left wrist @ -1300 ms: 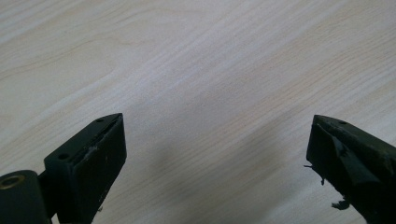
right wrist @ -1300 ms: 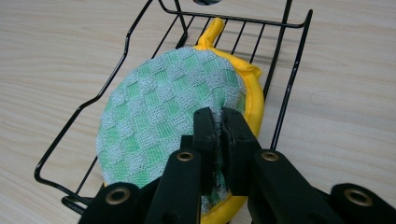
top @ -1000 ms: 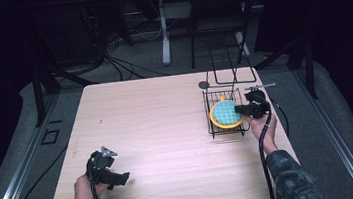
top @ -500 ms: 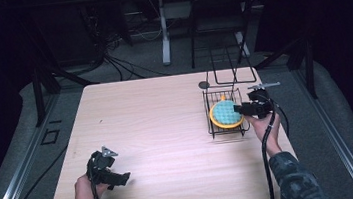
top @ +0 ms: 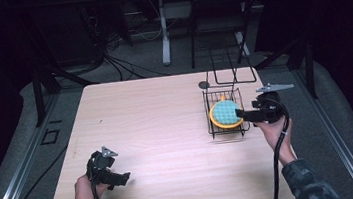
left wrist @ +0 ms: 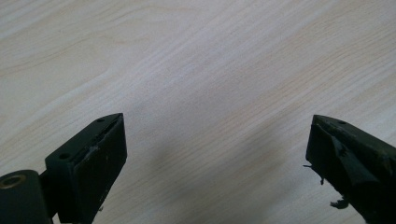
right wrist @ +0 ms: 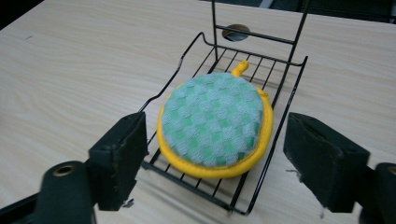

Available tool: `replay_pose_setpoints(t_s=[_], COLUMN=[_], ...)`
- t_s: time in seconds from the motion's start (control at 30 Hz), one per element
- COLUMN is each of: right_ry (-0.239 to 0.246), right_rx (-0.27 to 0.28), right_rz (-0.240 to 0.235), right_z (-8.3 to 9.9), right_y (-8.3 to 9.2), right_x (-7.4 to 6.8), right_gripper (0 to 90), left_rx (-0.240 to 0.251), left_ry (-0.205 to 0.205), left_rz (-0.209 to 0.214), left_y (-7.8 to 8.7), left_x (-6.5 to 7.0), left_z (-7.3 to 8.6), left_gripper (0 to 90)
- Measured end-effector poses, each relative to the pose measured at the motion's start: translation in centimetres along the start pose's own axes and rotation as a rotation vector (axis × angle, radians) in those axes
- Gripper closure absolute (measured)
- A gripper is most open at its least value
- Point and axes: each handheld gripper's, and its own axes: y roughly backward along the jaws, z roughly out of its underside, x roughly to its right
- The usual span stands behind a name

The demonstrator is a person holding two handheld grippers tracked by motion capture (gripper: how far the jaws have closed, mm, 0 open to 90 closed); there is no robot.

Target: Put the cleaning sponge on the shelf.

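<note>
A black wire rack (top: 225, 112) is seen on the right part of the light wooden bench (top: 158, 132), with a tall wire frame rising at its far end. In the rack lies a round pad (top: 225, 113) with a green checked face and a yellow rim; a small yellow loop points to the far side. The right tongs (top: 243, 117) are held just right of the rack, jaws spread wide and empty, the pad seen between them in the right gripper view (right wrist: 217, 123). The left tongs (top: 121, 178) are held at the near left over bare wood, jaws likewise wide apart and empty.
</note>
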Motion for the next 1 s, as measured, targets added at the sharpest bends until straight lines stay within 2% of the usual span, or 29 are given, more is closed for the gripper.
replay_pose_setpoints(t_s=[0.03, 0.1, 0.2, 0.53, 0.73, 0.9, 0.93, 0.97, 1.0], right_ry=[0.021, 0.03, 0.054, 0.106, 0.1, 0.083, 0.083, 0.071, 0.071], right_rx=[-0.002, -0.004, -0.009, 0.005, -0.007, -0.018, -0.018, 0.0, 0.0], right_rz=[-0.008, -0.013, -0.038, -0.028, -0.022, -0.009, -0.009, 0.006, 0.006], right_z=[0.2, 0.3, 0.6, 1.8, 3.8, 6.4, 6.4, 7.6, 7.6], right_y=[0.8, 1.1, 2.8, 6.1, 8.5, 9.2, 9.2, 9.6, 9.6], right_x=[-0.4, -0.6, -1.2, -2.2, -2.7, -3.0, -3.0, -2.9, -2.9], right_gripper=[14.9, 14.4, 9.8, 5.9, 0.8, 0.0, 0.0, 0.1, 0.1], left_rx=[0.001, 0.0, 0.0, 0.014, 0.008, 0.01, 0.009, 0.009, 0.011], left_ry=[-0.002, -0.003, -0.001, 0.012, 0.005, 0.007, 0.007, 0.005, 0.007], left_rz=[-0.001, -0.001, 0.002, -0.005, -0.003, -0.003, -0.004, -0.003, -0.003], left_y=[0.0, 0.0, 0.0, 0.1, 0.1, 0.2, 0.2, 0.1, 0.1], left_x=[0.0, 0.0, 0.0, 0.0, 0.0, 0.0, 0.0, 0.0, 0.0], left_z=[0.0, 0.0, 0.0, 0.1, 0.1, 0.1, 0.1, 0.1, 0.1], left_gripper=[5.3, 5.3, 5.3, 5.3, 5.3, 5.3, 5.3, 5.3, 5.3])
